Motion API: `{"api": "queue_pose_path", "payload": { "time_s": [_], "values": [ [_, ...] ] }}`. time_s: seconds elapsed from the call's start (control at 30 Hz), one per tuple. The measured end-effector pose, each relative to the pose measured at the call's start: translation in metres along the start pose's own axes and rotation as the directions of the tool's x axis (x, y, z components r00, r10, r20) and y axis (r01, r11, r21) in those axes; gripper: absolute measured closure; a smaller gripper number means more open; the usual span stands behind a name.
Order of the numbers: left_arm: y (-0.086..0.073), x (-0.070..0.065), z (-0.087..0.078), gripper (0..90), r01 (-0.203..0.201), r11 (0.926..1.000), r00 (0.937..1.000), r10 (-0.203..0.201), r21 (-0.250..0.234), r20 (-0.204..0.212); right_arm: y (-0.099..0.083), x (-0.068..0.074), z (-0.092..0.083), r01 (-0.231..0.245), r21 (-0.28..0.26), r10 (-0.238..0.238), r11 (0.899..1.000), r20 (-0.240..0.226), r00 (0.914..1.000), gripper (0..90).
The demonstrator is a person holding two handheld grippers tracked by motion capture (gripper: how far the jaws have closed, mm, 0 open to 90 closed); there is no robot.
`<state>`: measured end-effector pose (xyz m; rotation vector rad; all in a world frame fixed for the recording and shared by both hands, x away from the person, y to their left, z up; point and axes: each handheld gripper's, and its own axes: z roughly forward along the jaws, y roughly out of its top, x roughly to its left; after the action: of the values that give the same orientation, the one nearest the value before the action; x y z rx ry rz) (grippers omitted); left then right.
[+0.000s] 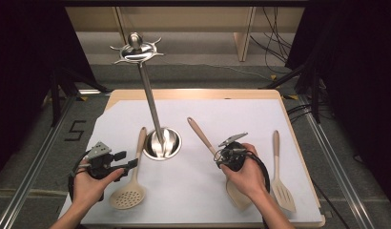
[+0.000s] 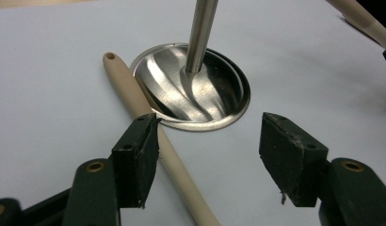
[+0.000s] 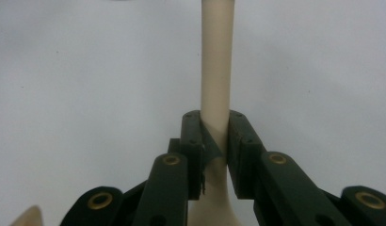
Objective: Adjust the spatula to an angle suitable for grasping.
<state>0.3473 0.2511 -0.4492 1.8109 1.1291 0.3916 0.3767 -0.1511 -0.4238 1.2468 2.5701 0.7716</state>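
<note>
Clamping the spatula by its handle, the right gripper held it above the bench, its long axis angled toward the rack; the left gripper hung open beside the skimmer.

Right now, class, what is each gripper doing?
Left gripper: open, holding nothing.
Right gripper: closed on a beige utensil's handle.

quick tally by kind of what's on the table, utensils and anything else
Beige utensils: 3 – skimmer, spatula held by the right gripper at its handle, slotted turner
Steel utensil stand: 1
Grippers: 2 – right, and left gripper open beside the skimmer
Total: 6
</note>
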Motion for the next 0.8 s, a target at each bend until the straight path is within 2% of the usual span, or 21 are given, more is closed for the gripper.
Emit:
{"api": "queue_pose_path", "payload": {
  "time_s": [0.13,0.2,0.23,0.27,0.3,0.37,0.4,0.43,0.47,0.5,0.53,0.67,0.7,0.8],
  "values": [
    [0.0,0.001,-0.001,37.9,0.005,1.0,1.0,-0.005,-0.005,-0.004,-0.001,0.001,-0.003,0.019,-0.043,-0.019,0.999,-0.002,0.9998,79.1],
    [0.0,0.002,-0.001,38.0,0.007,0.9999,1.0,-0.007,-0.009,-0.003,-0.001,0.002,-0.004,0.013,-0.053,-0.014,0.999,-0.014,0.9998,79.1],
    [0.0,0.003,-0.001,38.0,0.005,0.9999,1.0,-0.005,-0.01,0.002,-0.002,0.003,-0.005,0.015,-0.094,-0.017,0.995,-0.018,0.9997,79.1],
    [0.0,0.003,-0.002,38.1,0.006,0.9999,1.0,-0.006,-0.011,-0.006,-0.001,0.003,-0.007,0.013,-0.099,-0.015,0.995,-0.019,0.9997,79.1],
    [0.0,0.003,-0.002,38.1,0.006,0.9999,1.0,-0.006,-0.011,-0.006,-0.002,0.003,-0.005,0.014,-0.137,-0.017,0.991,-0.025,0.9995,79.1],
    [0.0,0.003,-0.001,38.1,0.01,0.9998,0.9999,-0.01,-0.016,0.003,-0.001,0.004,-0.009,0.01,-0.125,-0.013,0.992,-0.025,0.9996,79.1],
    [0.0,0.003,0.0,38.2,0.009,0.9998,0.9999,-0.009,-0.017,0.004,-0.001,0.004,-0.009,0.035,-0.162,-0.038,0.986,-0.015,0.9992,79.0],
    [0.001,0.003,0.0,38.1,0.009,0.9998,1.0,-0.009,-0.018,0.004,0.0,0.004,-0.01,0.038,-0.168,-0.043,0.985,-0.022,0.9988,79.0],
    [0.001,0.003,0.0,38.2,0.009,0.9998,1.0,-0.009,-0.018,0.004,0.0,0.004,-0.01,0.038,-0.168,-0.043,0.985,-0.022,0.9988,79.0],
    [0.001,0.003,0.0,38.2,0.01,0.9999,0.9999,-0.01,-0.014,0.003,-0.001,0.004,-0.01,0.041,-0.19,-0.044,0.981,-0.011,0.999,79.0],
    [0.001,0.003,0.0,38.2,0.009,0.9999,1.0,-0.009,-0.014,0.003,0.0,0.004,-0.012,0.043,-0.184,-0.047,0.982,-0.016,0.9988,79.1],
    [0.001,0.004,-0.001,38.3,0.001,0.9999,1.0,-0.001,-0.017,0.004,0.0,0.004,-0.016,0.035,-0.22,-0.04,0.975,-0.021,0.999,79.1],
    [0.001,0.004,-0.001,38.2,0.011,0.9997,0.9999,-0.011,-0.02,0.001,0.001,0.004,-0.018,0.042,-0.21,-0.048,0.977,-0.019,0.9987,79.1],
    [0.002,0.003,-0.002,38.3,0.008,0.9997,0.9999,-0.008,-0.021,-0.013,0.001,0.004,-0.018,0.045,-0.219,-0.05,0.975,-0.02,0.9985,79.1]
  ]
}}
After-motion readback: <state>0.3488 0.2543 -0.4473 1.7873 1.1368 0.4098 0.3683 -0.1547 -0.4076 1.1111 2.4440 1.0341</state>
